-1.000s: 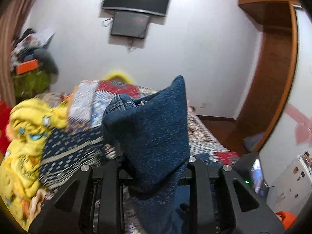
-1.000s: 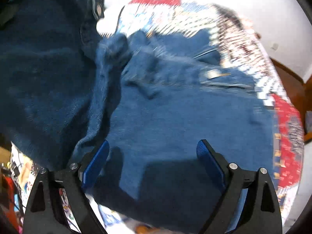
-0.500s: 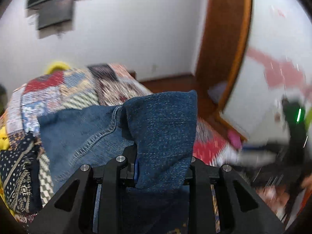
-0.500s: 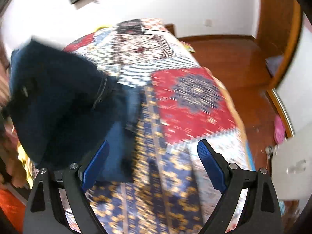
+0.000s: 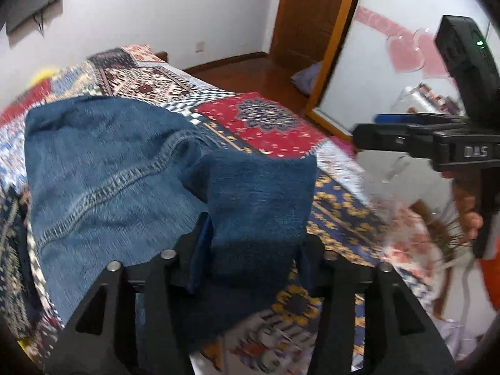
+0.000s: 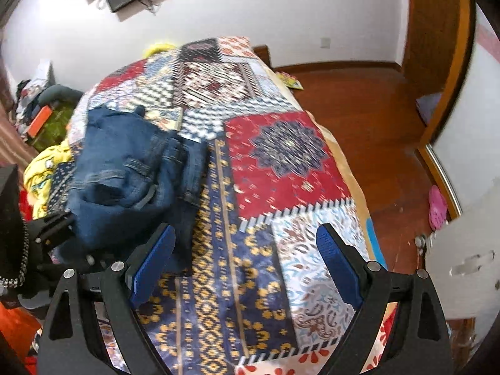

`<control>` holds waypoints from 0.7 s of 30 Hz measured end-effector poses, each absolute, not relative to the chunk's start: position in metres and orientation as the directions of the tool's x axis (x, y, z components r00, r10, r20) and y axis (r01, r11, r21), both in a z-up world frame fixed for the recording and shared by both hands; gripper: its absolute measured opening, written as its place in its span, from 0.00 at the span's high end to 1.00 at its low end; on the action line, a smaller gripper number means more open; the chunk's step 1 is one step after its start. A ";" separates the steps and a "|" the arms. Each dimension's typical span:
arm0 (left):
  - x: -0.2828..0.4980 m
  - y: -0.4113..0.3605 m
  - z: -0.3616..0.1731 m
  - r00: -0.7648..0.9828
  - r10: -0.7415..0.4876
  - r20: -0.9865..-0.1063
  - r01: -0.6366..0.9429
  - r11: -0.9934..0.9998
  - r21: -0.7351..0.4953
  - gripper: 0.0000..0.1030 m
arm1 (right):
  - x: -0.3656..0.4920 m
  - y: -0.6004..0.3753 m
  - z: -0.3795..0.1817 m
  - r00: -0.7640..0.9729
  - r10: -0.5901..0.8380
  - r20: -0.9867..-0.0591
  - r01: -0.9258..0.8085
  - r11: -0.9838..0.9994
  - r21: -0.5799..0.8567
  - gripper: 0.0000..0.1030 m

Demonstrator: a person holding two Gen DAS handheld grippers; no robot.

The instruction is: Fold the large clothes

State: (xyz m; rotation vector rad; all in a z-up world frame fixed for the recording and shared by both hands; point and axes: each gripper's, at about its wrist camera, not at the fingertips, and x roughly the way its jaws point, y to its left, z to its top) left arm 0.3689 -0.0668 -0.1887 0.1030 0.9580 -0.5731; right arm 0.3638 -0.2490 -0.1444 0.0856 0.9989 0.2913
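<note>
**A:** Start nearest the lens. What has the left gripper (image 5: 250, 250) got?

**B:** A folded wad of the blue jeans (image 5: 103, 168) sits between its jaws at bottom centre of the left wrist view. The jaws have just been opening, and a gap shows beside the blue pad on the left, so I'd say the grip is letting go. Whether the far pad still presses the cloth I cannot tell; the denim covers it.

**A:** And the right gripper (image 6: 247, 259)?

**B:** Spread wide and empty, hanging over the bare patchwork bedspread (image 6: 281, 156) at the bottom of its own view. Nothing is between the blue pads.

**A:** So where do the jeans lie?

**B:** Bunched on the bed, left of centre in the right wrist view, beside the red panel and not on it. From the left wrist view they run from the jaws up and out to the left, with a stitched seam curving across.

**A:** How should the release go, then?

**B:** My judgement: open fully before drawing back, so the pads don't drag the fold apart. Pull straight out along the fingers, not sideways. Denim is heavy and stiff, so the wad should stay put, but it looks lumpy rather than flat.

**A:** So the empty gripper helps?

**B:** It could press or smooth the top layer. Further off, the yellow blanket (image 6: 40, 168) at the left edge sits close; keep the jeans clear of it.
</note>
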 end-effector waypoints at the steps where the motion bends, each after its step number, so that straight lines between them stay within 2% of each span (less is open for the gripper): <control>1: 0.366 -0.064 -0.184 0.433 -0.423 -0.796 0.502 0.846 -0.177 0.50 | 0.364 -0.244 -0.141 0.511 0.292 -0.809 -0.217 0.954 0.207 0.13; 7: 0.351 -0.028 -0.154 0.493 -0.382 -0.781 0.430 0.888 -0.163 0.46 | 0.370 -0.207 -0.120 0.514 0.373 -0.772 -0.325 0.918 0.227 0.13; 9: 0.350 -0.009 -0.143 0.554 -0.317 -0.769 0.370 0.922 -0.114 0.36 | 0.373 -0.193 -0.119 0.507 0.386 -0.770 -0.355 0.908 0.222 0.13; 12: 0.352 0.013 -0.139 0.612 -0.209 -0.763 0.292 0.956 -0.027 0.31 | 0.377 -0.168 -0.125 0.482 0.404 -0.777 -0.409 0.888 0.208 0.13; 16: 0.361 0.039 -0.156 0.594 -0.095 -0.799 0.197 0.980 0.031 0.30 | 0.383 -0.143 -0.144 0.442 0.393 -0.806 -0.453 0.874 0.177 0.13; 21: 0.368 0.055 -0.194 0.521 -0.052 -0.852 0.140 0.990 0.026 0.30 | 0.391 -0.149 -0.177 0.384 0.342 -0.857 -0.420 0.892 0.168 0.13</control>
